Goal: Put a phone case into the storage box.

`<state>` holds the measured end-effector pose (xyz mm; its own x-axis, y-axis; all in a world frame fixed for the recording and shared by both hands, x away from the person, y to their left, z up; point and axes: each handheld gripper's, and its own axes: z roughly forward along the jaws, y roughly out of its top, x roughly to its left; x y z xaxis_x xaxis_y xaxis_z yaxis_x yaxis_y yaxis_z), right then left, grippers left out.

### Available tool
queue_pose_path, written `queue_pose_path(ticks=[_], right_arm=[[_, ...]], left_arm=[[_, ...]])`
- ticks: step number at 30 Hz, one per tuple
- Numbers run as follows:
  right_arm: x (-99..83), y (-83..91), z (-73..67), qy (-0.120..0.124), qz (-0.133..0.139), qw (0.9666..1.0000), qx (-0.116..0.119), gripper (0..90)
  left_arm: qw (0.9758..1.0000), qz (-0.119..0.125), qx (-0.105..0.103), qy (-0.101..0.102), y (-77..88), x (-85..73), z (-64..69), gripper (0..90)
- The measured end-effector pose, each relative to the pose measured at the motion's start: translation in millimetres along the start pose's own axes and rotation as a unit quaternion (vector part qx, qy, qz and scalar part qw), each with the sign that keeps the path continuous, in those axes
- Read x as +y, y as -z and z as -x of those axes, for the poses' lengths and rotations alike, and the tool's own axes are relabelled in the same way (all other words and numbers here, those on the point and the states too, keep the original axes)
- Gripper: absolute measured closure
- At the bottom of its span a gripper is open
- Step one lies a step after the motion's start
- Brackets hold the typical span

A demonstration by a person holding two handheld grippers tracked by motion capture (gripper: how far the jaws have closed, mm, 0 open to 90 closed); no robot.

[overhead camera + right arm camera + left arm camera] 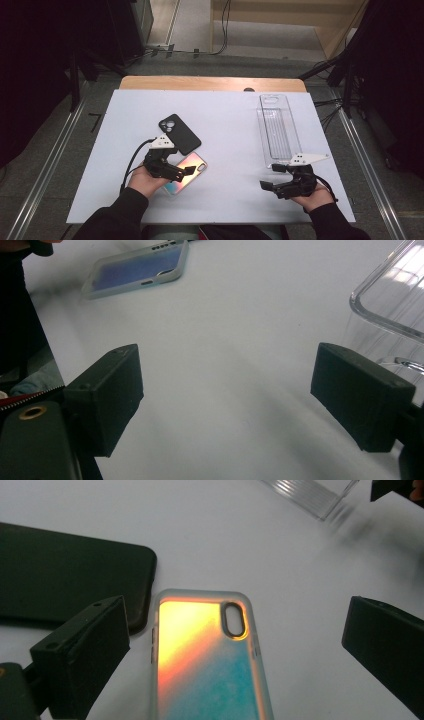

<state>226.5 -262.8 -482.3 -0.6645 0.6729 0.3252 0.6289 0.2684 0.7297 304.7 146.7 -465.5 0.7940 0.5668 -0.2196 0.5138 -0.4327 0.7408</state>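
Note:
An iridescent phone case (198,162) lies flat on the white table, its back with the camera cut-out facing up. My left gripper (190,171) hovers over its near end, jaws wide open on either side of the iridescent case (205,665) and not touching it. A black phone case (179,133) lies just beyond, and in the left gripper view the black case (65,580) touches the iridescent one's corner. My right gripper (269,176) is open and empty at the front right. In its own view my right gripper (230,390) has bare table between its jaws.
A long clear plastic tray (276,130) lies lengthwise at the right, its near end close to the right gripper, and the tray (395,295) fills that view's right corner. The white table top (225,115) spreads between the two hands. Dark floor and metal rails surround the table.

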Motion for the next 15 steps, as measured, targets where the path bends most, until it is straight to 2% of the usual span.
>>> queue_pose_path(ticks=[6, 11, 15], right_arm=[[-0.3, 0.9, -0.6, 0.000, 0.002, 1.0000, 0.001, 11.8], [-0.5, 1.5, -0.7, 0.000, 0.001, 1.0000, 0.000, 11.8], [-0.6, 1.2, -0.5, 0.001, -0.001, 1.0000, -0.003, 11.8]], left_arm=[[0.9999, -0.012, 0.005, 0.000, -2.1, -6.6, 0.0, 0.0], [0.9999, -0.012, 0.007, 0.005, -4.6, -12.2, -2.9, 0.0], [0.9997, -0.016, 0.017, 0.008, -5.9, -15.7, -4.0, 0.0]])
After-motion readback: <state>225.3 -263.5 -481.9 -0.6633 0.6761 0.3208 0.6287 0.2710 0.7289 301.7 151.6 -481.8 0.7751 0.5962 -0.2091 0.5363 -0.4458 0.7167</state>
